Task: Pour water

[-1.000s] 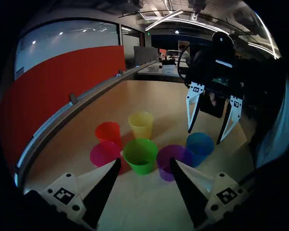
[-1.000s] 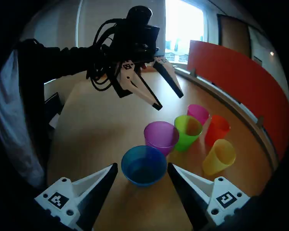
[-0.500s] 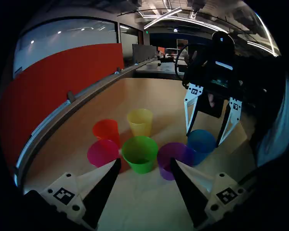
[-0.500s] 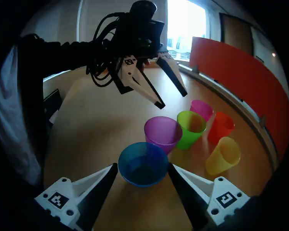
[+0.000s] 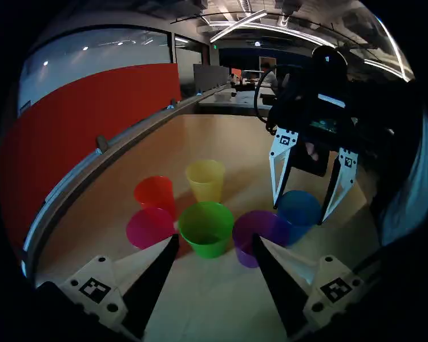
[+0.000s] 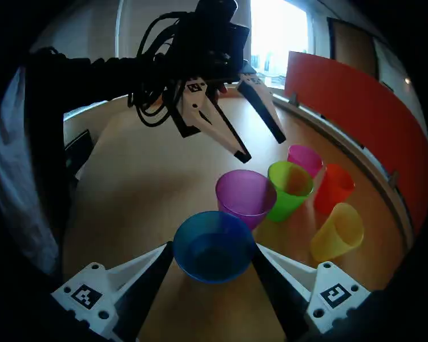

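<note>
so the right gripper (image 6: 212, 246) has its jaws spread wide either side of the blue cup (image 6: 214, 256) on the surface (image 6: 128, 188), looks lined up to grab it for the pour, while the left gripper (image 5: 214, 239), jaws wide and empty too, hovers near the green cup (image 5: 205, 228)

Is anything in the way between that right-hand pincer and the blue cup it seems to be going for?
Nothing visible stands in the way. The blue cup sits right between the open fingers of the right gripper. The purple cup stands just behind the blue one, beyond the fingertips.
</note>
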Tool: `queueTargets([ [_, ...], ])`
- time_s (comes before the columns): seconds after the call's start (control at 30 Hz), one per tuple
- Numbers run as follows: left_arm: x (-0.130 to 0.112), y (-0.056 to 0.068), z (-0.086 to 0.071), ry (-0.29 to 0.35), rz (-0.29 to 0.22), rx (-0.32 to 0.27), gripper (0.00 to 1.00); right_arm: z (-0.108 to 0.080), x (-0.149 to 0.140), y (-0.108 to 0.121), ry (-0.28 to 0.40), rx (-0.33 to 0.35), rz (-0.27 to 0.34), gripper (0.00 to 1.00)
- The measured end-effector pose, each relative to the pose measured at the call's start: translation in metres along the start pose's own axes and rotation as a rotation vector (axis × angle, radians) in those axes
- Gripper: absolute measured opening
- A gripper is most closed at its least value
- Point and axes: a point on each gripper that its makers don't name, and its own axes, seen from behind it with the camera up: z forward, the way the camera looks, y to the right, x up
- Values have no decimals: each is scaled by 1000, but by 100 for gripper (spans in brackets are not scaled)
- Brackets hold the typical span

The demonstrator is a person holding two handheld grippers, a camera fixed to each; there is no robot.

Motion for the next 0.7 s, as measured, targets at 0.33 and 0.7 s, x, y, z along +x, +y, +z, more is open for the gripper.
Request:
queueTargets([
  [0.33,-2,-3,1,-1,-1,2,94,10,-38,31,-25,-61,-39,91],
  [0.7,-2,-3,1,1,1,4,93,15,-56,52,-13,-103,-28,89],
])
